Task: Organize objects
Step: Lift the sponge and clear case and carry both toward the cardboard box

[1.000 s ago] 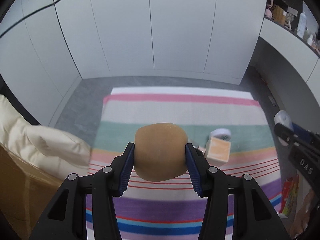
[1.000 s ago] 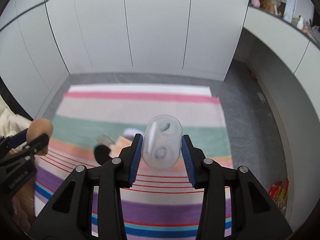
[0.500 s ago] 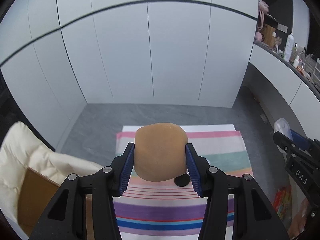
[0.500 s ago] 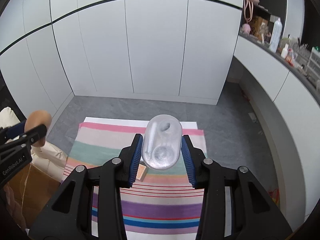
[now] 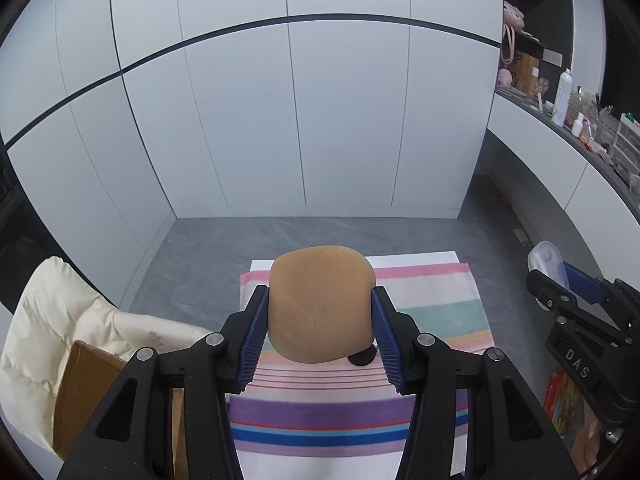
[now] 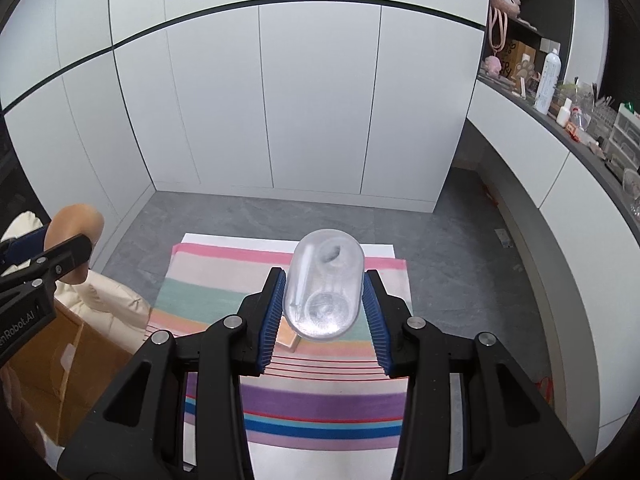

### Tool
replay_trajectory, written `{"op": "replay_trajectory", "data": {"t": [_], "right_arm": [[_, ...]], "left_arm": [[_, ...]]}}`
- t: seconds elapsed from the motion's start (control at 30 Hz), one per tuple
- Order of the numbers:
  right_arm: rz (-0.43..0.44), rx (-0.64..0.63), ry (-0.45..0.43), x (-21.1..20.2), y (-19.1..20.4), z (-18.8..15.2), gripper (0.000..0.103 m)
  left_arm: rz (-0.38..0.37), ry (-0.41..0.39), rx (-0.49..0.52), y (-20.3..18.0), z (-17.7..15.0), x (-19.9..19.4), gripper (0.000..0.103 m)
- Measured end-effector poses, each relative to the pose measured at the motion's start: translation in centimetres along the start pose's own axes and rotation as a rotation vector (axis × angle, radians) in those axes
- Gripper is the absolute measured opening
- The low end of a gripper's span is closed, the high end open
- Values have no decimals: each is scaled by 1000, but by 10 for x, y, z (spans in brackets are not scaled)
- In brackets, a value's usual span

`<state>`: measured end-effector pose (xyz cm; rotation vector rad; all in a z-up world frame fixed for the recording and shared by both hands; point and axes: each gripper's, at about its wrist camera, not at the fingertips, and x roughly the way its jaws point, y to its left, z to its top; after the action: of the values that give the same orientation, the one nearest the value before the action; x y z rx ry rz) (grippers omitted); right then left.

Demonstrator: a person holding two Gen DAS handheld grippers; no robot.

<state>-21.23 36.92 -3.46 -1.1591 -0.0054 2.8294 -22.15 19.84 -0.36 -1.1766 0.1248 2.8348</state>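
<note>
Tan and spongy in look, the rounded sponge [image 5: 322, 304] sits clamped between the blue pads [image 5: 256, 334] of the left gripper [image 5: 320, 336], which holds it up in the air, well above the striped mat [image 5: 432, 308] on the grey floor [image 5: 224, 248]. Right gripper [image 6: 324, 316] is closed on a clear plastic case [image 6: 323, 286], pads pressing both its long sides (small items show inside, too blurred to identify). Below and beyond the right gripper's fingers, a peach-coloured box [image 6: 289, 336] lies on the mat, partly hidden by the left finger. Below the left gripper's right finger, a small black round object [image 5: 362, 358] rests on the mat. To the left of both grippers stand a cardboard box [image 5: 80, 392] and a cream padded cushion [image 5: 56, 312], touching each other. White cabinet doors [image 5: 320, 120] fill the background beyond the fingertips.
</note>
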Motion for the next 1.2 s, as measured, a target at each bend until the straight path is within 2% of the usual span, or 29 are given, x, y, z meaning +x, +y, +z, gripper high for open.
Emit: {"op": "replay_trajectory", "data": {"t": [0.23,0.4,0.63,0.73,0.83,1.1,1.2], "right_arm": [[-18,-7,12,-7,-1,-10,41],[-25,31,6,-27,-8,-26,41],[1,89,12,-57,-20,-57,41],[-20,78,4,-70,-19,-74,41],[-2,94,22,-80,-20,-90,41],[12,105,54,-109,-15,-138,41],[15,95,72,-114,-10,-160,41]], "left_arm": [[-21,4,-6,-4,-3,-12,52],[-29,-10,5,-7,-16,-38,52],[-37,-30,33,-20,-50,-76,51],[-19,-59,43,-23,-66,-93,51],[1,-85,49,-21,-82,-110,51],[-10,-58,34,-12,-132,-137,51],[9,-49,45,-10,-152,-142,51]]}}
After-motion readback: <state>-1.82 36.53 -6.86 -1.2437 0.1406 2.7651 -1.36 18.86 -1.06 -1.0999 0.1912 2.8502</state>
